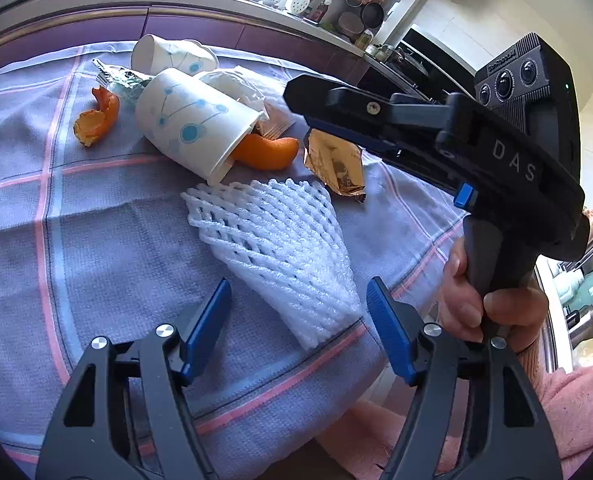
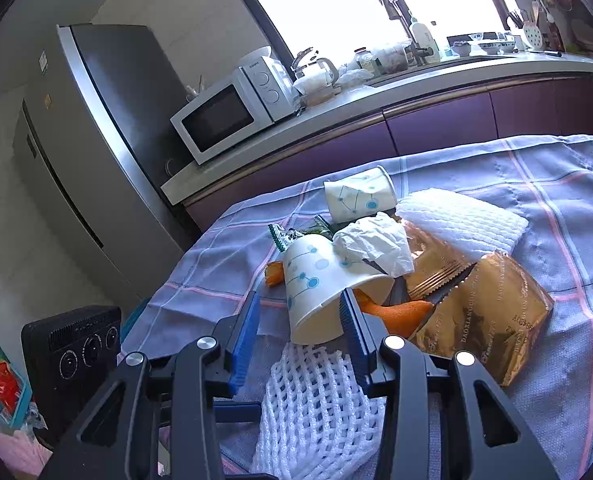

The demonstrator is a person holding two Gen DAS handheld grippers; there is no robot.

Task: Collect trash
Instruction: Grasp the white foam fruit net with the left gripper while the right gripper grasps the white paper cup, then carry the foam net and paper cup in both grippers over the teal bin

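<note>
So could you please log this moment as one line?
left gripper: jaws open, empty | right gripper: jaws open, empty | white foam net sleeve, blue-dotted white paper cup: on cloth

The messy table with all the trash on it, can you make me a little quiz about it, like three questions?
1. True or false: the paper cup nearest the grippers is standing upright.
2. Which thing lies closest in front of the left gripper? A) white foam net B) gold wrapper C) crumpled tissue
3. Fill in: the orange peel pokes out beside the mouth of the paper ____.

Key:
1. False, it lies on its side on the checked tablecloth.
2. A.
3. Cup.
</note>
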